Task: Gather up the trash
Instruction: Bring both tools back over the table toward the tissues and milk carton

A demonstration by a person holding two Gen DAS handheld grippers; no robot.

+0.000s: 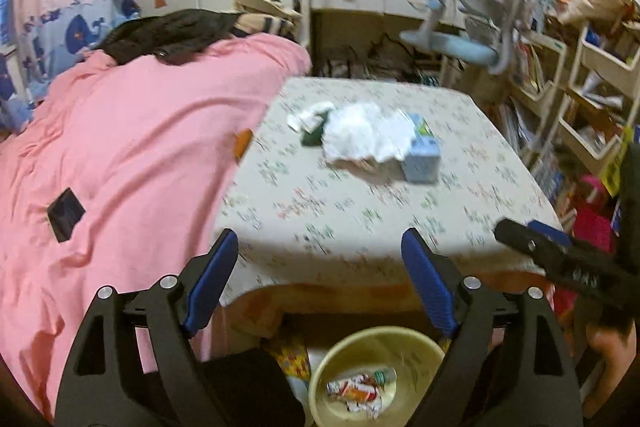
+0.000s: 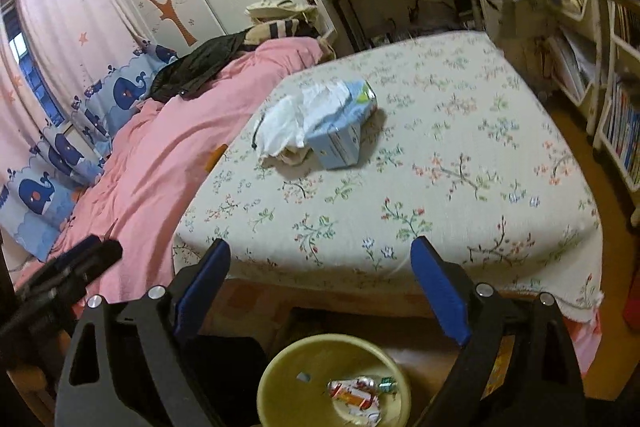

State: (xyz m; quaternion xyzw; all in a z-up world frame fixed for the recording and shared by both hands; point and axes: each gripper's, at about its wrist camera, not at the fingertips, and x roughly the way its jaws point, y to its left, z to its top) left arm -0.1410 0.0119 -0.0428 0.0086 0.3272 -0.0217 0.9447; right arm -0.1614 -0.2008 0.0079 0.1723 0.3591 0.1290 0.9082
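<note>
A round yellow bin [image 1: 332, 363] stands on the floor below the foot of the bed, with crumpled colourful wrappers [image 1: 360, 391] inside. My left gripper [image 1: 320, 239] hangs above it, open and empty. On the floral bedspread [image 1: 360, 211] lie a crumpled white bag [image 1: 360, 135], a light blue carton [image 1: 422, 155] and a small white and green wrapper [image 1: 308, 123]. In the right wrist view my right gripper [image 2: 322, 247] is open and empty over the same bin [image 2: 280, 367] and its wrappers [image 2: 360, 393]. The white bag [image 2: 296, 123] and carton [image 2: 340, 135] lie further up the bed.
A pink duvet [image 1: 132, 147] covers the bed's left side, with a black jacket [image 1: 168, 35] and a small black flat object [image 1: 66, 213] on it. Bookshelves [image 1: 580, 99] line the right wall. A blue desk chair [image 1: 472, 27] and desk stand beyond the bed.
</note>
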